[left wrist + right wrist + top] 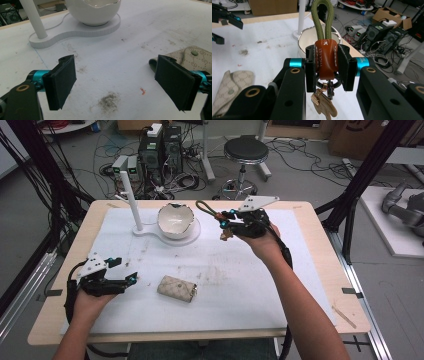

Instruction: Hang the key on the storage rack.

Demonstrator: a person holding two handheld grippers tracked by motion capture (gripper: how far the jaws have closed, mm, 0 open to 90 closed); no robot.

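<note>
White padding, scuffed and stained, covers the table [320,285] nearest the person. On it the left gripper [131,271] rests with its jaws spread wide and nothing between them, just beside a beige patterned pouch [177,288] that lies flat.

Farther off, the right gripper [223,223] is raised above the mat and clamped on a keychain [216,219], near the white bowl [175,220] and the upright post [130,198] that share a stand at the far side.

The right gripper view gives what the high view blurs: the pads press on the brown leather sleeve [326,59] of the keychain, an olive cord loop [321,17] stands up above it, and a ring with a small tan charm [323,105] hangs below (free to swing, I judge). It looks light and limp apart from that sleeve, so the sleeve seems the sound place to hold; the cord would likely flop and slip.

In the left gripper view there's a snap button [194,53] on the pouch flap and the gap between bowl and post.
</note>
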